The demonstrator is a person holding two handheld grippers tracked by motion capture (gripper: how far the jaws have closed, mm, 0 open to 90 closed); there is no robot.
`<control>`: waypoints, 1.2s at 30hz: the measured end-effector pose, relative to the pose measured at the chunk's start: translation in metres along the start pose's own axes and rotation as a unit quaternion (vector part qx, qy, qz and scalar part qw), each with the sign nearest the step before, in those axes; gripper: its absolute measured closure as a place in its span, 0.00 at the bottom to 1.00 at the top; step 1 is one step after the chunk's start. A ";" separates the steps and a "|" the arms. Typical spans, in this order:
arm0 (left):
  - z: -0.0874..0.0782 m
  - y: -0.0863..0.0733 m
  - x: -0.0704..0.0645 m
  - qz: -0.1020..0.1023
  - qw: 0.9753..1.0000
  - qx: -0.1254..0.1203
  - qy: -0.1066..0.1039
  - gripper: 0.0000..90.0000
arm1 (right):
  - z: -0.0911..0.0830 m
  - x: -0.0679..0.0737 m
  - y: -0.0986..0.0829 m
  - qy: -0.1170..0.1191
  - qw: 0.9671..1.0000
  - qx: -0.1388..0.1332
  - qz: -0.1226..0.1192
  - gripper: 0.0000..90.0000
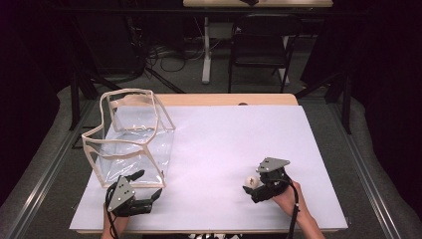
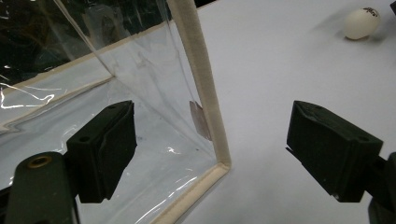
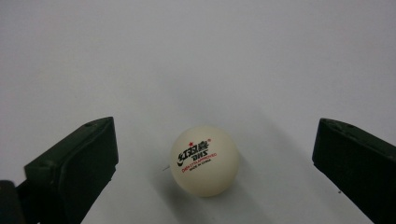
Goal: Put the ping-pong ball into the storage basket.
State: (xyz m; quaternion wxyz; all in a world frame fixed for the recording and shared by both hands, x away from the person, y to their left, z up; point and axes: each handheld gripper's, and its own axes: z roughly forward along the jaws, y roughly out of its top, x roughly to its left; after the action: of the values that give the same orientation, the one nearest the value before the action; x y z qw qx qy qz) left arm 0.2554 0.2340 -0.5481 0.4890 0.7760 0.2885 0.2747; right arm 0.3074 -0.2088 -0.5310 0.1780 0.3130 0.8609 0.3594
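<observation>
Your right gripper [image 3: 212,154] stood wide open with the ping-pong ball [image 3: 204,160] sitting between its jaws, low in the middle of the right gripper view, touching neither pad. The ball lay a little nearer the left jaw in that frame, with clear table on both sides, and it held nothing yet. In the high view the ball [image 1: 251,181] showed at the lower right, just to the left of your right gripper [image 1: 255,189], resting on the white table sheet [image 1: 239,134].

Your left gripper [image 2: 212,154] was open just as wide and empty. Its jaws straddled the near corner of the clear bag [image 2: 154,121]: the cream-trimmed edge [image 2: 205,84] ran from the top centre of that frame down to a corner at lower centre, with one jaw over the plastic wall and the other over bare sheet. Neither pad looked to be touching the trim.

In the high view the bag [image 1: 130,137] stood at the left with its mouth upward, your left gripper [image 1: 144,191] at its lower edge. The ball lay well apart from it, across the lower middle of the frame, so your right hand was plainly the nearer one to the ball. A ball has no long axis to line up, so I judged the grasp turned only on centring it between the jaws before closing.
</observation>
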 end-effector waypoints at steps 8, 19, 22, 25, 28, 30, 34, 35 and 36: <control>0.001 0.000 0.000 0.002 1.000 0.001 -0.002 0.18 | 0.004 0.000 -0.005 0.005 1.000 0.004 0.008 0.00; 0.001 0.001 0.000 0.003 1.000 0.002 -0.004 0.18 | 0.008 0.001 -0.011 0.007 1.000 0.008 0.016 0.00; 0.001 0.001 -0.001 0.003 1.000 0.002 -0.005 0.18 | 0.009 0.002 -0.012 0.009 1.000 0.009 0.015 0.00; 0.001 0.001 0.000 0.004 1.000 0.002 -0.005 0.18 | 0.010 0.002 -0.012 0.011 1.000 0.011 0.015 0.04; 0.001 0.001 0.000 0.005 1.000 0.002 -0.005 0.18 | 0.010 0.003 -0.013 0.010 1.000 0.010 0.017 0.13; 0.001 0.001 0.000 0.005 1.000 0.002 -0.005 0.18 | 0.011 0.002 -0.014 0.006 1.000 0.013 0.016 0.17; 0.001 0.001 -0.001 0.005 1.000 0.002 -0.005 0.18 | 0.011 0.003 -0.015 -0.002 1.000 0.017 0.019 0.26; 0.001 0.001 0.000 0.005 1.000 0.002 -0.005 0.18 | 0.011 0.003 -0.015 -0.003 1.000 0.018 0.017 0.28; 0.001 0.001 0.000 0.005 1.000 0.003 -0.006 0.18 | 0.011 0.003 -0.015 -0.004 1.000 0.017 0.015 0.30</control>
State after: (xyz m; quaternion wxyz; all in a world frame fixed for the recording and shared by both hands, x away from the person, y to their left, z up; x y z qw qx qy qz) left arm 0.2560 0.2329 -0.5479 0.4872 0.7802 0.2826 0.2721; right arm 0.3052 -0.2095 -0.5501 0.1708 0.3297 0.8615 0.3465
